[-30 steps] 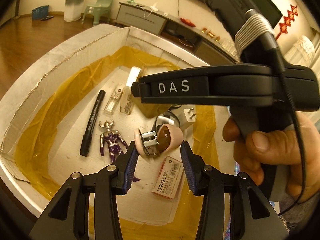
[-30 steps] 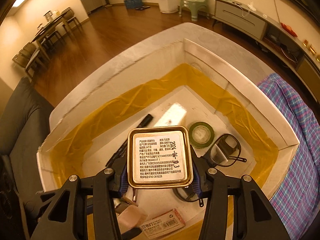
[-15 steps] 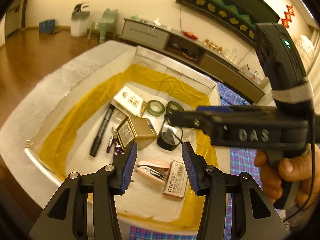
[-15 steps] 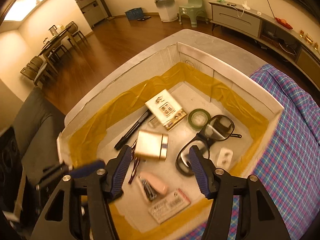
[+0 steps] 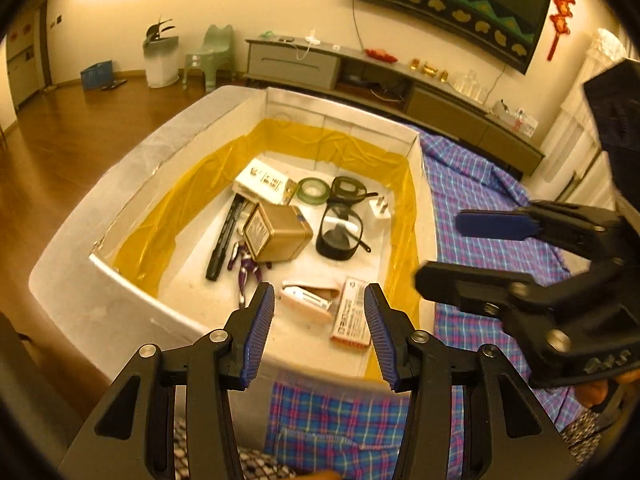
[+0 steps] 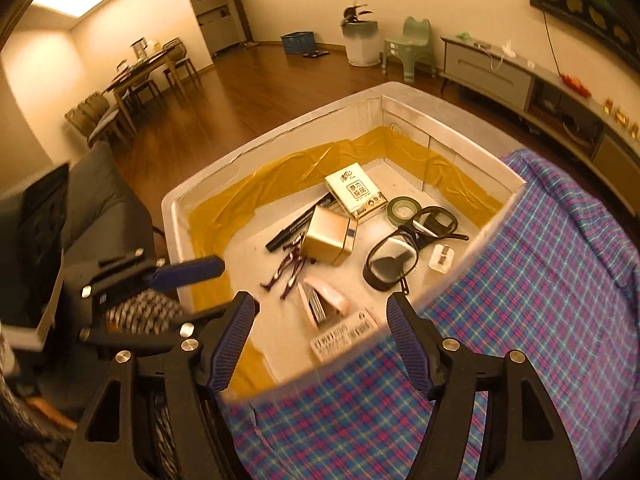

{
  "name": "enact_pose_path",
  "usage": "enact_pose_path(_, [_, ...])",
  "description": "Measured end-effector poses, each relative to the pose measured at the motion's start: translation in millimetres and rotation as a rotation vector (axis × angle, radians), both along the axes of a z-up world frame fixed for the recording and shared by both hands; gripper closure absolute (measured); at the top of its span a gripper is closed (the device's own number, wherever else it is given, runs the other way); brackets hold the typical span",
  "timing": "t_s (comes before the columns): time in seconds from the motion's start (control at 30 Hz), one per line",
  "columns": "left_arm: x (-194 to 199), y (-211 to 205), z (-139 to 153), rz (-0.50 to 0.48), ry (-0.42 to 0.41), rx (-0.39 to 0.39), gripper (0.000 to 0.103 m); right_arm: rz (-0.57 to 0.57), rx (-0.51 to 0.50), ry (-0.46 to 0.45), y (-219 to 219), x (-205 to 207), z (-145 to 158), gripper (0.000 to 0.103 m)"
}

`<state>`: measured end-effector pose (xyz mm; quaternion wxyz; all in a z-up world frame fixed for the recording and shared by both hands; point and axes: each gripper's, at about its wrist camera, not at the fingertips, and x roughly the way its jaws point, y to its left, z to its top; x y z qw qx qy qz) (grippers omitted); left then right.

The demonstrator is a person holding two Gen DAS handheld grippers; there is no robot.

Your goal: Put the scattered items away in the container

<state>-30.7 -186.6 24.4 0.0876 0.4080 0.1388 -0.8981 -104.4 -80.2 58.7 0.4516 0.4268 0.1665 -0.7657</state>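
The white box [image 5: 132,168], lined with yellow tape, holds a gold tin [image 5: 278,236], black marker [image 5: 224,240], purple toy figure [image 5: 246,268], pink stapler [image 5: 308,296], staple box [image 5: 352,320], goggles [image 5: 340,232], green tape roll [image 5: 314,190] and white pack [image 5: 264,180]. My left gripper [image 5: 320,332] hovers open and empty above the box's near rim. My right gripper [image 6: 322,340] hangs over the near corner, its jaws opening with nothing between them. The tin [image 6: 330,240] lies tilted on the box floor, beside the goggles [image 6: 404,248] and stapler [image 6: 324,300].
A blue and pink plaid cloth [image 6: 540,280] covers the surface right of and in front of the box. A grey sofa [image 6: 92,208] sits to the left. A white plug [image 6: 442,258] lies by the box's right wall. Wooden floor and a low cabinet [image 5: 296,66] lie beyond.
The right gripper let go of the gold tin, which now lies in the box, and its jaws spread wider. Both grippers drew back and up from the box.
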Motion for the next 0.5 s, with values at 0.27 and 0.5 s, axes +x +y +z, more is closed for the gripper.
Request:
enact_pose_path(0.27, [14, 14, 11, 0.009, 0.019, -0.034, 0.047, 0.031, 0.014, 0.085, 26, 33, 10, 0.03])
enact_pose_path(0.5, [25, 17, 16, 0.039, 0.01, -0.048, 0.047, 0.043, 0.01, 0.148, 33, 54, 9, 0.029])
